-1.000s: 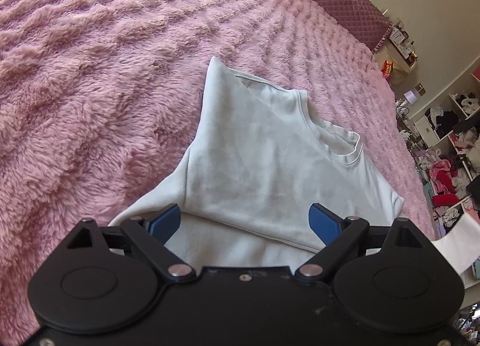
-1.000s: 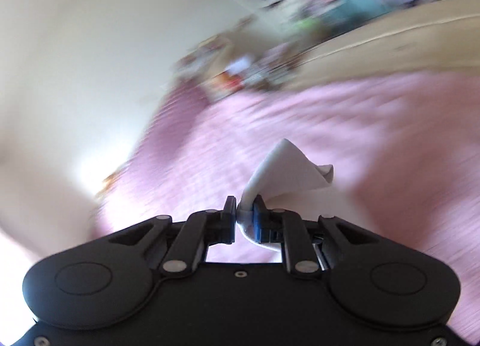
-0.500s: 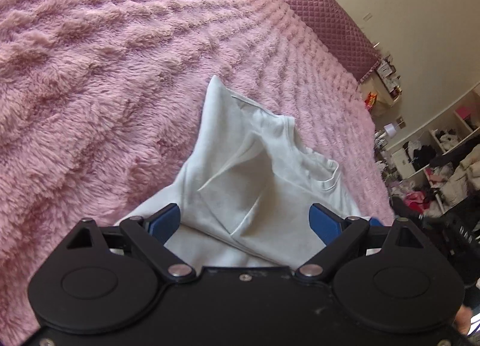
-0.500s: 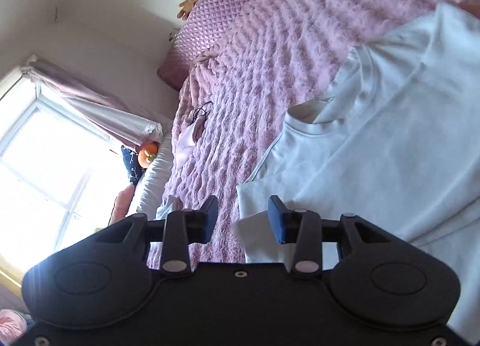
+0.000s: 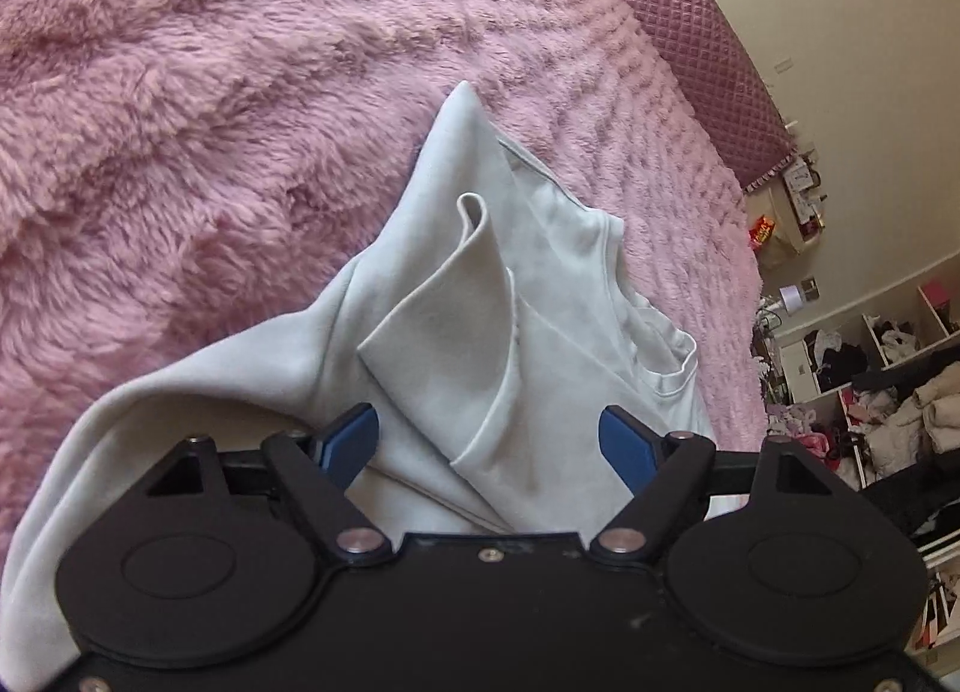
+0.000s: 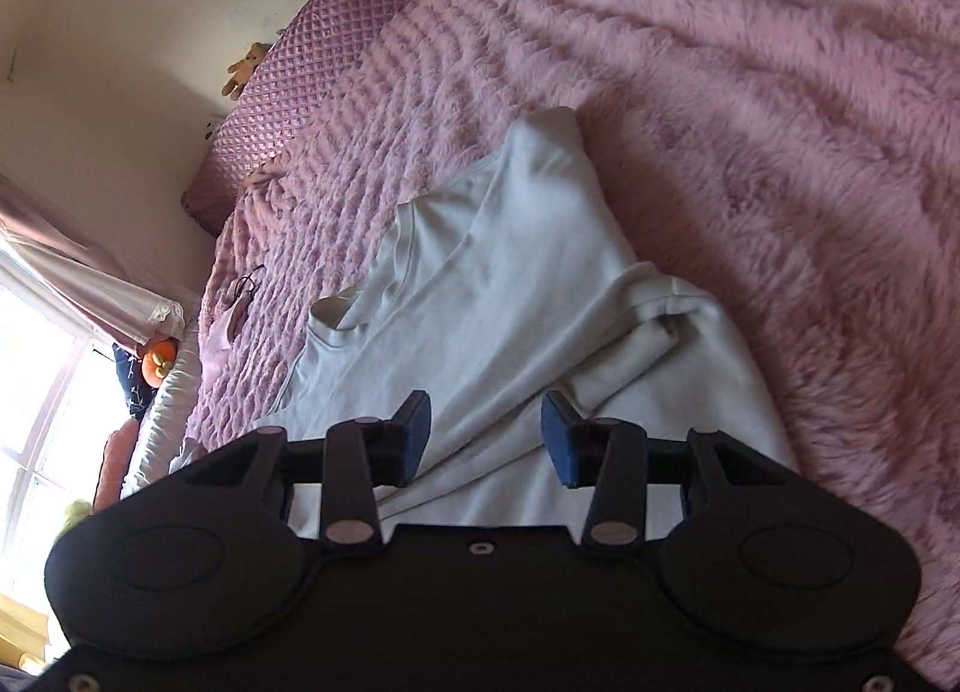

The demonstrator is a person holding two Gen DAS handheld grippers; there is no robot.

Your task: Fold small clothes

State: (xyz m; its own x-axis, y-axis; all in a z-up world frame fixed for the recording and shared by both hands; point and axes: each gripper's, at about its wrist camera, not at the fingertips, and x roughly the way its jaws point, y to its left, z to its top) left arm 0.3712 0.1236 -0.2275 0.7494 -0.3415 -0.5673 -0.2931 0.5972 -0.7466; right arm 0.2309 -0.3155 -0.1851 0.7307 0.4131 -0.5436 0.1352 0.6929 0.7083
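Right gripper (image 6: 485,440) has released the sleeve, jaws just widening, left gripper (image 5: 492,440) apart but narrowing, soft white top (image 5: 528,332) now rumpled on shaggy pink blanket (image 5: 210,122)

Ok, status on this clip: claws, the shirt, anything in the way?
Left claw open, just been closing, cloth between, no pinch. Right claw open, just been opening, holds nothing. White T-shirt part-folded on pink fluffy blanket, one flap crumpled. Nothing in the way.
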